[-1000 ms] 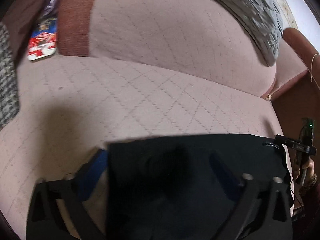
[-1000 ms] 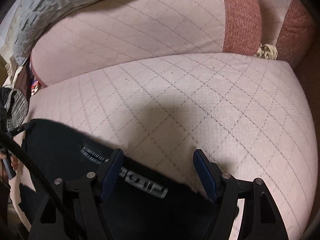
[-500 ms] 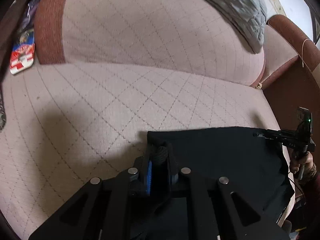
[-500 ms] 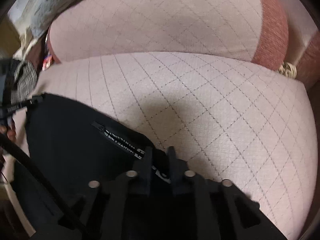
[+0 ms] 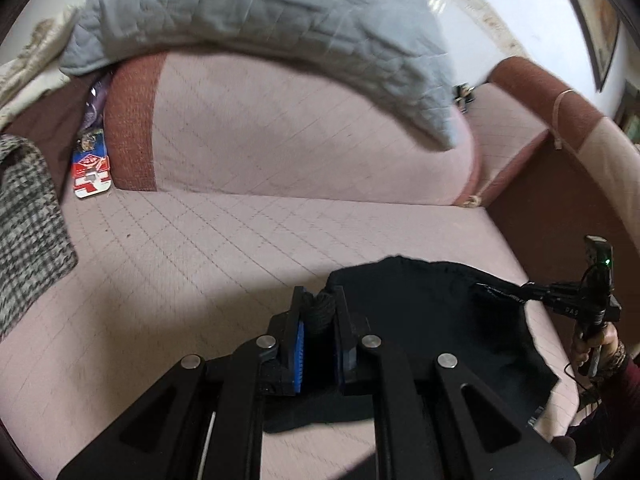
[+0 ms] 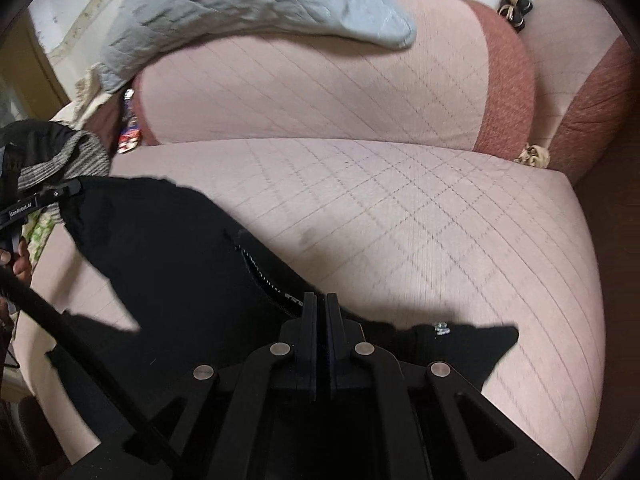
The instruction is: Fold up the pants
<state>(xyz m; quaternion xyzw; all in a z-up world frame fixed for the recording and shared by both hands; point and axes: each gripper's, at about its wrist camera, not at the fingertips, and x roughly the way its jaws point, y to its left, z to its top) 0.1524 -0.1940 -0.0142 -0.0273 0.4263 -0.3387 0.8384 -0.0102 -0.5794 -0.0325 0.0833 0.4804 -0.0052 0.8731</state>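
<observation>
Black pants [image 5: 420, 312] hang stretched between my two grippers, lifted off the pink quilted sofa seat [image 5: 208, 248]. My left gripper [image 5: 319, 304] is shut on a bunched corner of the pants. My right gripper [image 6: 321, 304] is shut on the opposite edge of the pants [image 6: 160, 252], near a zipper with white lettering [image 6: 260, 276]. In the left wrist view the right gripper [image 5: 520, 294] shows at the far right, pinching the cloth. In the right wrist view the left gripper [image 6: 74, 189] shows at the far left, holding the other corner.
A grey quilted blanket [image 5: 260, 20] lies over the sofa backrest. A checked cloth [image 5: 28, 220] sits at the left of the seat, and a red and blue packet [image 5: 91, 174] is wedged by the backrest. The brown armrest [image 6: 592, 104] bounds the right side.
Both grippers went from open around the pants' edge to shut on it. Since then they have lifted the pants up off the seat and the cloth now hangs between them.
</observation>
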